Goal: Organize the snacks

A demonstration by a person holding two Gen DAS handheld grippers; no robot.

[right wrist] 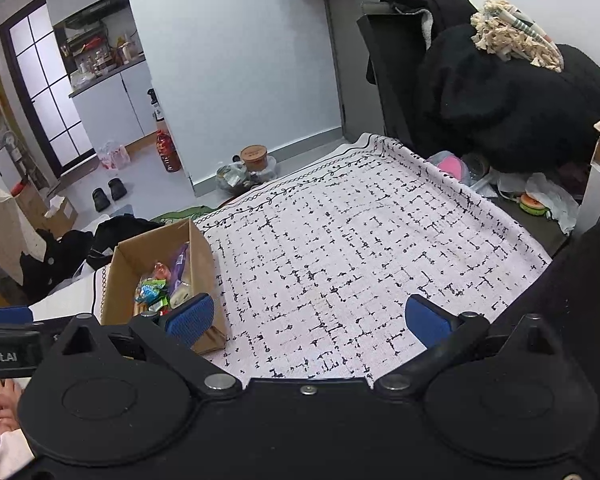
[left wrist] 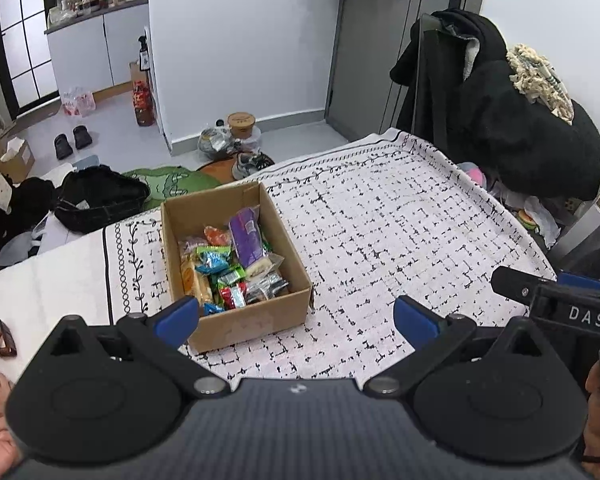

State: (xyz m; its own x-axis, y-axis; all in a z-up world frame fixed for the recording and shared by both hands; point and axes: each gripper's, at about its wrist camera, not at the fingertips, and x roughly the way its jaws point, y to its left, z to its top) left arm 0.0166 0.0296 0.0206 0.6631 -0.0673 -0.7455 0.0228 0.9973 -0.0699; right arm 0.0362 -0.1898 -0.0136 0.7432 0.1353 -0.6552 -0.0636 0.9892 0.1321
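An open brown cardboard box [left wrist: 236, 264] stands near the left edge of the table's white cloth with black dashes [left wrist: 380, 232], filled with wrapped snacks: a purple packet [left wrist: 246, 240], green, blue and red wrappers [left wrist: 220, 276]. The left gripper [left wrist: 296, 318] hovers over the near edge, blue-padded fingers spread wide and empty. The right gripper [right wrist: 307, 318] is likewise wide apart, holding nothing, with the box at its left. A brown hair claw [left wrist: 1, 345] lies at the table's left edge.
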